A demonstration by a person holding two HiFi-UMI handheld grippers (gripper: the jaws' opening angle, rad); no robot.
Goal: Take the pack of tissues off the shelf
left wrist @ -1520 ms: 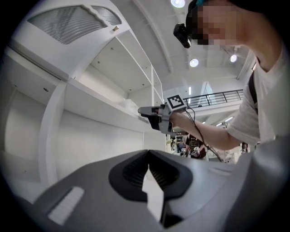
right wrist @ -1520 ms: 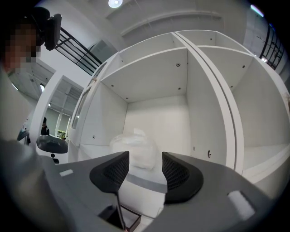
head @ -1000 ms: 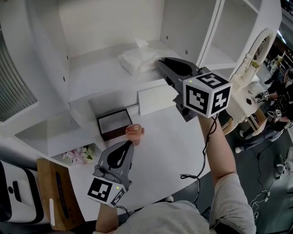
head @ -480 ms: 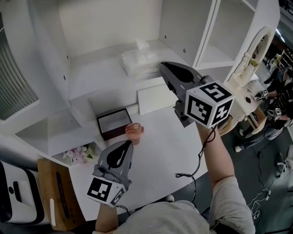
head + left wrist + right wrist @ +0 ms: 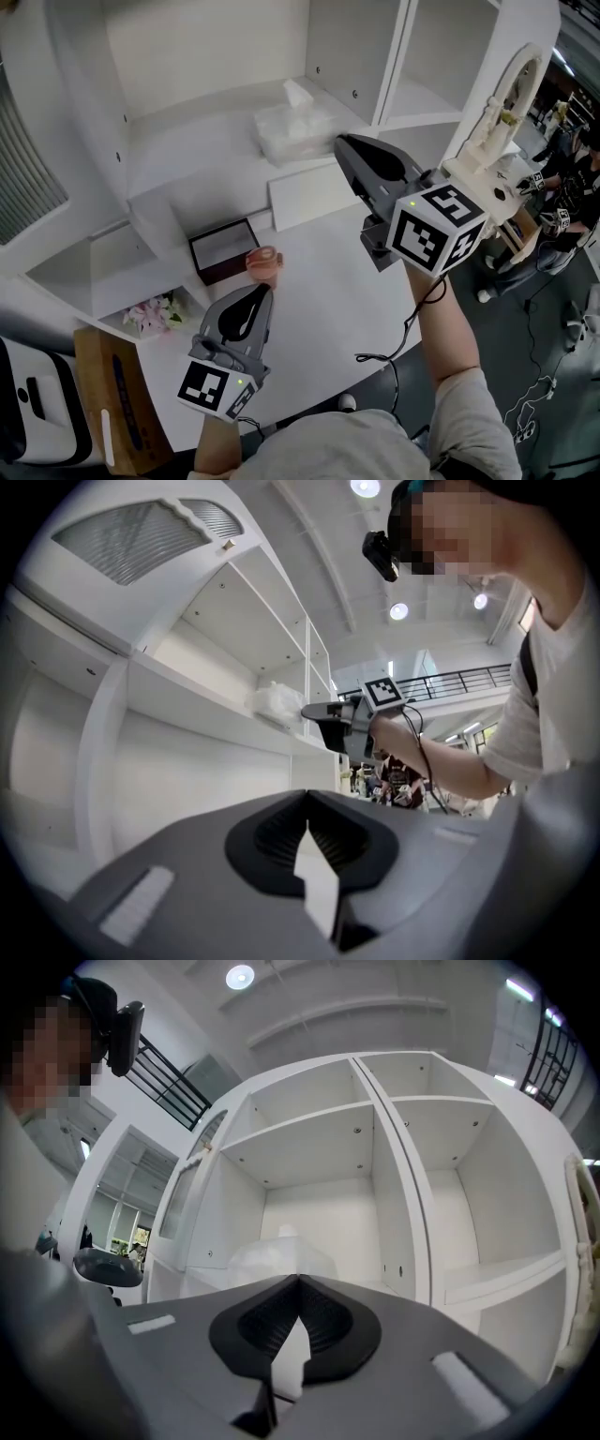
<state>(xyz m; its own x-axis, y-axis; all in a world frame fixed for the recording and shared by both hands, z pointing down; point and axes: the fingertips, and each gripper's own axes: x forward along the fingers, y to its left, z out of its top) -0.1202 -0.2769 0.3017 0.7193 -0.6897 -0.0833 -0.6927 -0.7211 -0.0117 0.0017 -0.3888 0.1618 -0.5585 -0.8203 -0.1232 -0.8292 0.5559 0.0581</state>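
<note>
The pack of tissues (image 5: 292, 128) is a clear-wrapped white block with one tissue sticking up. It lies on the white shelf (image 5: 187, 155), and the right gripper view shows it straight ahead (image 5: 279, 1258). My right gripper (image 5: 343, 143) hangs just right of the pack, a small gap away, its jaws shut on nothing (image 5: 300, 1281). My left gripper (image 5: 262, 292) rests low over the table by a pink cup (image 5: 263, 265), its jaws shut and empty (image 5: 306, 797). The left gripper view looks up at the pack (image 5: 274, 703) and at the right gripper (image 5: 321, 729) beside it.
A dark open box (image 5: 223, 250) and a white flat board (image 5: 314, 194) lie on the table below the shelf. Flowers (image 5: 150, 314) sit at the left edge. A white ornate stand (image 5: 503, 117) rises at the right, and upright shelf dividers (image 5: 394, 66) flank the pack's compartment.
My right gripper has pulled back from the tissue pack toward the right and its jaws have shut empty. The pack stays on the shelf. The left gripper has not moved.
</note>
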